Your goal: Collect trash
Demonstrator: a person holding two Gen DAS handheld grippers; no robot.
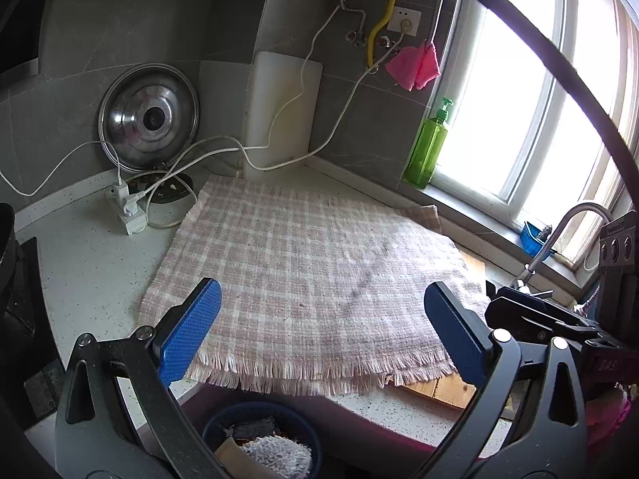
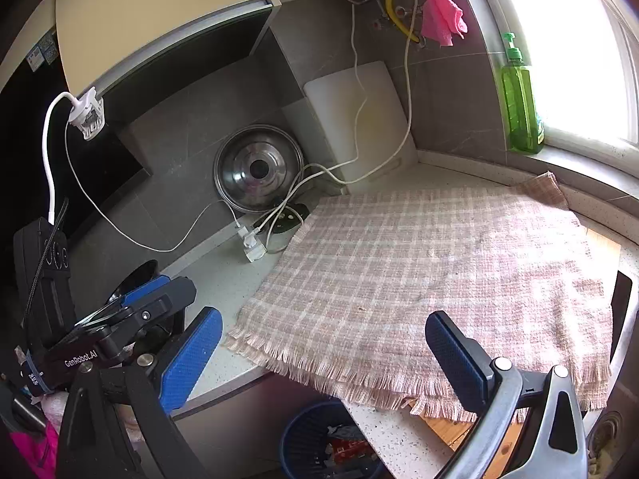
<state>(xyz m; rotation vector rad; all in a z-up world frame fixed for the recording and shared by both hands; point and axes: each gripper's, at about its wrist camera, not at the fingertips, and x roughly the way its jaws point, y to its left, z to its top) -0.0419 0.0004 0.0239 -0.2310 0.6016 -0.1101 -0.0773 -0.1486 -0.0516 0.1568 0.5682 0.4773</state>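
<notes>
Below the counter edge stands a blue bin (image 1: 261,439), the container for the trash; from the left wrist camera it shows a white, fluffy scrap, a tan piece and something dark inside. In the right wrist camera the same bin (image 2: 315,435) shows dark scraps and a bit of red packaging.

The left gripper (image 1: 321,329) has its blue-padded fingers spread wide, holding nothing and touching nothing; it hangs over the front fringe of a pink-and-white checked cloth (image 1: 311,263) that lies spread flat on the speckled countertop (image 1: 92,263). The right gripper (image 2: 323,353) is likewise wide apart and empty, poised above the near edge of the cloth (image 2: 419,271). No loose trash can be made out on the cloth itself.

A wooden board (image 1: 451,391) pokes out from under the cloth's near right corner. At the back, a steel pot lid (image 1: 148,117) leans against the grey tiled wall, and beside it a white cutting board (image 1: 283,107) stands upright. A white power strip (image 1: 127,209) with plugs and trailing white cables sits near the cloth's far left corner. A green pump bottle (image 1: 428,145) stands on the window sill, and a pink rag (image 1: 413,66) hangs from the pipes above it. A tap (image 1: 559,235) curves up at the right.
</notes>
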